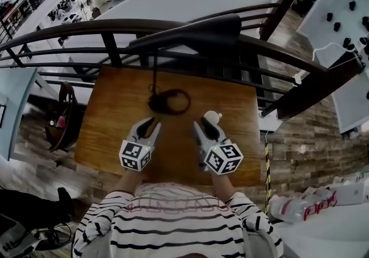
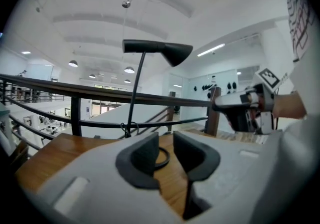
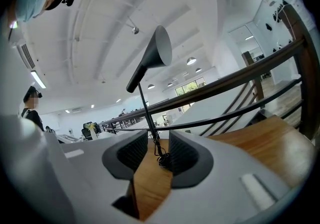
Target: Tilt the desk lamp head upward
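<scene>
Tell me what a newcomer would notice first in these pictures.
A tall black desk lamp rises from a wooden table, higher than the dark railing behind it. Nearer the person, the left tongs and right tongs are held side by side over the table, both open and empty.

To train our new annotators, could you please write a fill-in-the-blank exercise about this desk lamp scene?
1. The desk lamp stands on a ___ table.
2. The left gripper and the right gripper both have jaws apart, holding ___.
3. The lamp head is coloured ___.
Missing words: wooden; nothing; black.
</scene>
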A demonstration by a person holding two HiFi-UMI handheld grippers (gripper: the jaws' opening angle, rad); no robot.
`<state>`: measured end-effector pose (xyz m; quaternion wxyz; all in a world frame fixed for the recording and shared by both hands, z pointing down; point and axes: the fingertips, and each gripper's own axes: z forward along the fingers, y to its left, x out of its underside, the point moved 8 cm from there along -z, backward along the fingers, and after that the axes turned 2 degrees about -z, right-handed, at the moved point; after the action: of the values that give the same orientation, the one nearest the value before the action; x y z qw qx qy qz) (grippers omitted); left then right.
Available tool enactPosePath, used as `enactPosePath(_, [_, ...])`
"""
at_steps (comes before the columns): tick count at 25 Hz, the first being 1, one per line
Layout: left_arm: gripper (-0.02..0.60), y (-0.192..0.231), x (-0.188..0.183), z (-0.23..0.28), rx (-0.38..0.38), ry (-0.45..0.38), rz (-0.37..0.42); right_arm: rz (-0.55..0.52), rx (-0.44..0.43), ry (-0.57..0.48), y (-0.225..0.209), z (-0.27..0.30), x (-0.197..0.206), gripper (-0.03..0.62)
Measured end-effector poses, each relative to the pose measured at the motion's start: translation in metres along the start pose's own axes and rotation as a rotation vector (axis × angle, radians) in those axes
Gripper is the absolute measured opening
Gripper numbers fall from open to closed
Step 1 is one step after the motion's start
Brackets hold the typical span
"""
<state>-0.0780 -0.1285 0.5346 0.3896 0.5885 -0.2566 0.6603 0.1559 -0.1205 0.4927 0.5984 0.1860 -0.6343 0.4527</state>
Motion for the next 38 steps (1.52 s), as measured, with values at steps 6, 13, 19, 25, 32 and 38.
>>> enactPosePath(6, [0.024,-0.014,0.007,-0.025,0.012,-0.015,-0.018,-0.018,0.004,0.020,0.011,-0.016,0.013,0.054])
enactPosePath(13, [0.003,-0.029,0.014,-0.041,0.030,-0.012,-0.032,-0.011,0.031,0.046,0.017,-0.036,0.027,0.002])
enactPosePath(19, [0.002,-0.035,0.021,-0.045,0.055,-0.010,-0.047,-0.022,0.053,0.063,0.019,-0.044,0.040,0.000])
enactPosePath(25, [0.002,-0.036,0.024,-0.050,0.064,-0.004,-0.058,-0.044,0.079,0.076,0.019,-0.046,0.046,0.000])
enactPosePath(32, [0.002,-0.034,0.022,-0.051,0.064,-0.011,-0.059,-0.038,0.089,0.068,0.015,-0.043,0.047,0.000])
enactPosePath(38, [0.002,-0.039,0.020,-0.046,0.063,-0.013,-0.055,-0.037,0.082,0.065,0.009,-0.044,0.044,0.000])
